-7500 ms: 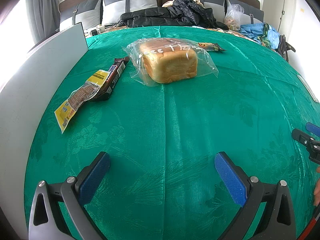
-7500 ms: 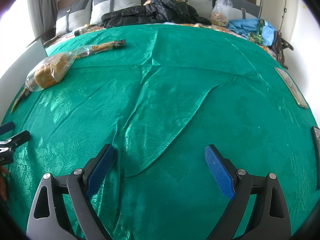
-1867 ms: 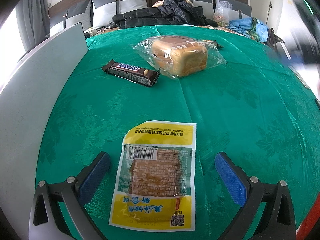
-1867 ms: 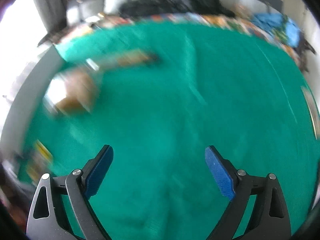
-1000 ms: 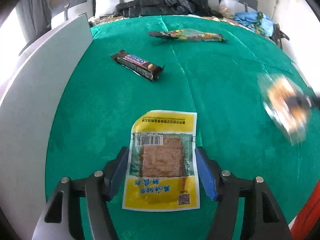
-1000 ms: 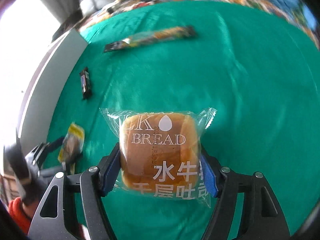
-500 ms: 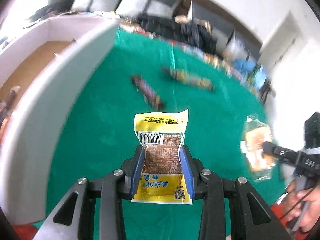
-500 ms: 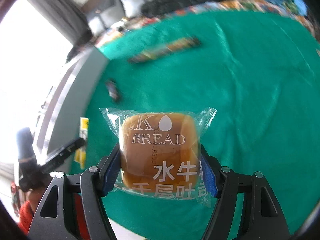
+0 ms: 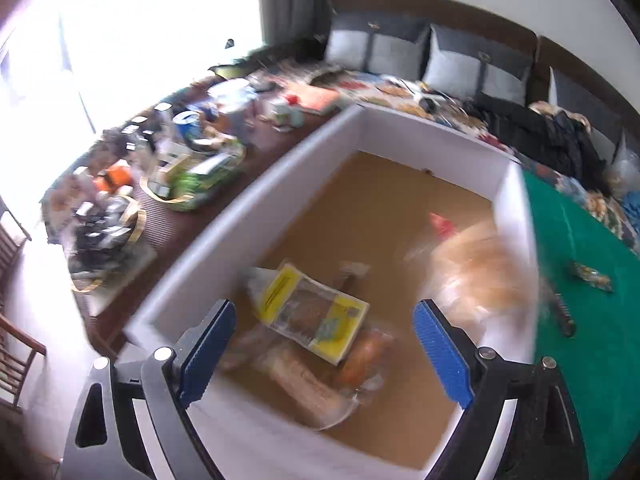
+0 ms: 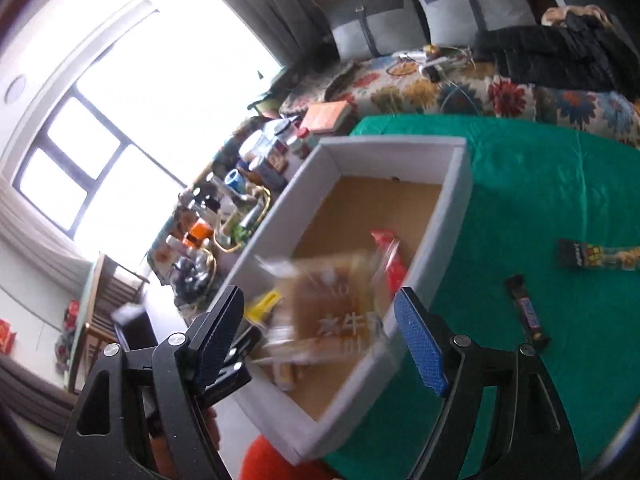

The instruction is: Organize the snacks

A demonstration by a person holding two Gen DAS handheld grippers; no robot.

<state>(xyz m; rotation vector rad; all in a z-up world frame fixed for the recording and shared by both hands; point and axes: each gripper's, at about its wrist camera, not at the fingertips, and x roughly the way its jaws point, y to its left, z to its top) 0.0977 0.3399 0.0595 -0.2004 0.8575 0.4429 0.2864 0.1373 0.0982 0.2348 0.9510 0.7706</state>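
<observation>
Both grippers hang open over a white cardboard box (image 9: pixel 224 224) with a brown floor at the table's left edge. My left gripper (image 9: pixel 324 344) is empty; the yellow snack packet (image 9: pixel 316 312) lies below it on other wrapped snacks in the box. My right gripper (image 10: pixel 320 340) is empty; the bagged bread (image 10: pixel 336 304) is a blur just beyond its jaws, dropping into the box (image 10: pixel 452 208). It also shows blurred in the left wrist view (image 9: pixel 480 276). A Snickers bar (image 10: pixel 528 312) and a long snack stick (image 10: pixel 600 258) lie on the green cloth (image 10: pixel 560 184).
A red packet (image 10: pixel 388 252) lies in the box. A cluttered side table (image 9: pixel 160 168) with bottles and trays stands left of the box. Cushions and a black jacket (image 10: pixel 560 52) lie at the back. The left gripper's body (image 10: pixel 224 364) sits below the right one.
Both grippers have moved from the green cloth to above the box and opened. The yellow packet now lies in the box and the bread has left the right jaws.
</observation>
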